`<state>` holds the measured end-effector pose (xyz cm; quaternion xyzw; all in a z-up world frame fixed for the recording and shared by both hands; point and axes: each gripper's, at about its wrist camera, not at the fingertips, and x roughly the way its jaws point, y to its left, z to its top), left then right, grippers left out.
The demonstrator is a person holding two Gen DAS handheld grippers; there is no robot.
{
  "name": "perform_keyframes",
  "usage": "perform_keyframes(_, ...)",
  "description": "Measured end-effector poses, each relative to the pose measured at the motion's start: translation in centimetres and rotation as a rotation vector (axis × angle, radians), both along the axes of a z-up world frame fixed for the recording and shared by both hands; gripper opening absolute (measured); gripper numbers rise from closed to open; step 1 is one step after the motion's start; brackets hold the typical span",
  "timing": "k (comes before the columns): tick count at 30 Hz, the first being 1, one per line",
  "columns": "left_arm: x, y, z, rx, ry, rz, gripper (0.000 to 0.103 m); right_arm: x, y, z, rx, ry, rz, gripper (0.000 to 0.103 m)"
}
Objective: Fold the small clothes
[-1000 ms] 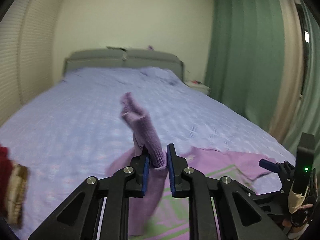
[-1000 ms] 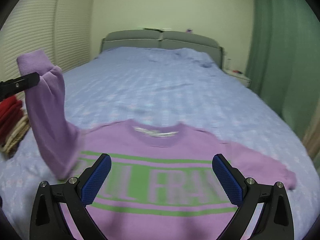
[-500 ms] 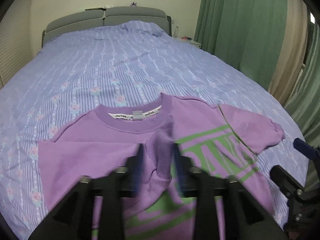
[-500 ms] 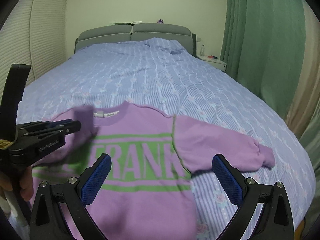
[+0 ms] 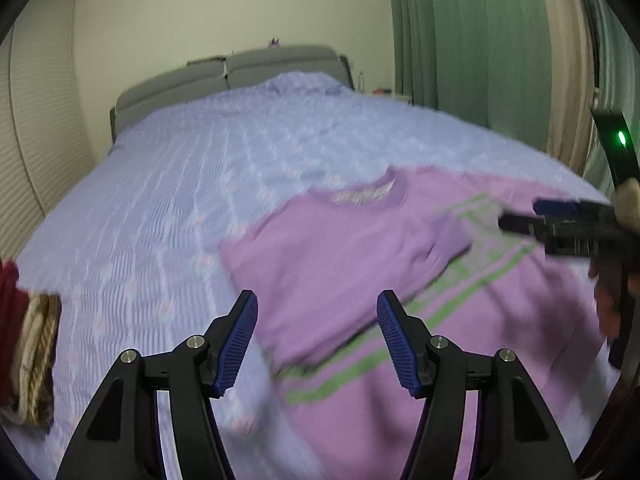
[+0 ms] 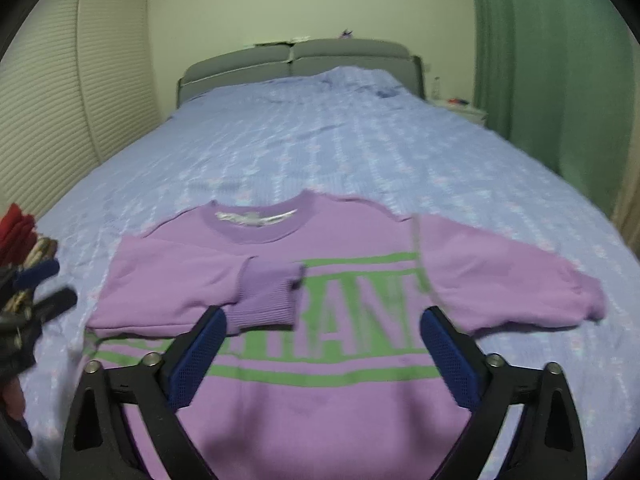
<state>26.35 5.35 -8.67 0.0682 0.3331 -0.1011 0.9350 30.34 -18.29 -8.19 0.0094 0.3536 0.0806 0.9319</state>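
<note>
A purple sweater (image 6: 320, 408) with green lettering lies flat on the bed, neck away from me. Its left sleeve is folded across the chest, and the ribbed cuff (image 6: 272, 296) rests on the letters. The other sleeve (image 6: 512, 280) stretches out to the right. My left gripper (image 5: 316, 320) hovers over the sweater's left part (image 5: 340, 264). Its jaws are opening, with nothing between the pads. My right gripper (image 6: 322, 320) hangs above the chest with wide jaws that are closing on nothing. Each gripper shows at the edge of the other's view: the right gripper (image 5: 520, 214) and the left gripper (image 6: 60, 284).
A stack of folded red and beige clothes (image 5: 28, 352) sits on the blue bedspread (image 5: 180, 200) at the left. A grey headboard (image 6: 300, 60) closes the far end. Green curtains (image 6: 540, 60) and a nightstand (image 6: 460, 106) stand on the right.
My left gripper carried the raised sleeve down over the chest, let it go and opened. The sleeve now lies folded on the sweater. The right gripper's jaws narrowed a little.
</note>
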Motion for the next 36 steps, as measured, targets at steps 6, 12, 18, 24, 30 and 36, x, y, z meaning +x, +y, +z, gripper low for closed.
perform_keyframes(6, 0.1, 1.3, -3.4, -0.017, 0.077, 0.006, 0.045, 2.4, 1.3, -2.7, 0.069, 0.09, -0.003, 0.073)
perform_keyframes(12, 1.4, 0.9, -5.0, 0.001, 0.104, 0.003, 0.034, 3.9, 0.9, -4.5, 0.189, 0.166, -0.037, 0.064)
perform_keyframes(18, 1.7, 1.8, -5.2, -0.034, 0.11, 0.043, 0.018, 5.5, 1.5, -5.8, 0.206, 0.214, -0.032, 0.033)
perform_keyframes(24, 1.4, 1.8, -4.9, -0.034, 0.109, 0.065, 0.013, 3.8, 1.7, -4.6, 0.148, 0.13, -0.016, 0.014)
perform_keyframes(30, 1.5, 1.2, -4.8, 0.001, 0.123, 0.083, 0.013, 4.3, 2.2, -5.5, 0.063, 0.162, -0.009, 0.016)
perform_keyframes(36, -0.3, -1.4, -0.5, 0.025, 0.047, 0.071, 0.046, 1.0, -0.1, -2.8, 0.103, 0.076, -0.03, 0.058)
